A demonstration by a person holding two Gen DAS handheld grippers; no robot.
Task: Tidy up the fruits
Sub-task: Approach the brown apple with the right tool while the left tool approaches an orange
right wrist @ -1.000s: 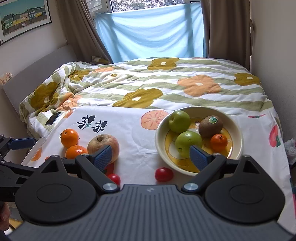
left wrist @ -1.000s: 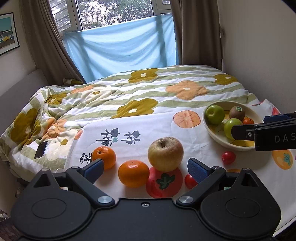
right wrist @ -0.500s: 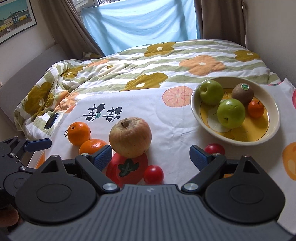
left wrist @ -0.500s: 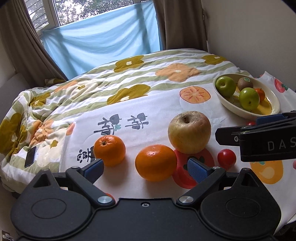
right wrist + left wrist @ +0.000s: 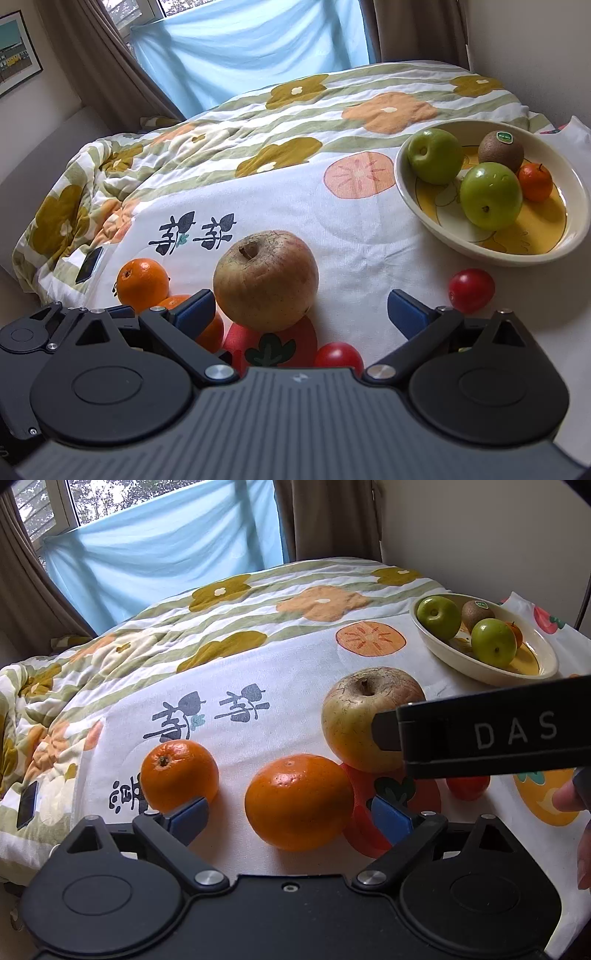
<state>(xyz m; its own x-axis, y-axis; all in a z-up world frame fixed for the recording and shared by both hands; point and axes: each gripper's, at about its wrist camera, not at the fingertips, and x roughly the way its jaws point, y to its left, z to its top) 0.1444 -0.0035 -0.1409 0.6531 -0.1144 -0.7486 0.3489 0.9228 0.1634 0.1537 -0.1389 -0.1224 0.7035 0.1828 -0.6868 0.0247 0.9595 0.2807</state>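
Fruit laid out on a white printed cloth (image 5: pixel 369 236) over the bed's flowered quilt (image 5: pixel 295 99).

Left gripper (image 5: pixel 290 821): jaws spread wide, holding nothing, low over the cloth. The near orange (image 5: pixel 299 802) sits between the two blue fingertips (image 5: pixel 188 818) without touching either. A second orange (image 5: pixel 180 774) lies just beyond the left-hand fingertip.

Right gripper (image 5: pixel 301 312): jaws likewise wide apart and empty. The big russet apple (image 5: pixel 266 280) rests on the cloth just ahead of it, nearer the left-hand finger. Seen from the left wrist camera, this gripper's black side (lettered "DAS") crosses in front of the apple.

Two small red fruits: one (image 5: pixel 471 290) beside the bowl, one (image 5: pixel 338 355) close under the right gripper's body.

Cream bowl (image 5: pixel 495 251), off to the right, well apart from the apple: two green apples (image 5: pixel 491 195), a kiwi (image 5: pixel 500 151) with a sticker, a small orange (image 5: pixel 535 181).

A phone (image 5: pixel 89 270) lies at the quilt's left edge.
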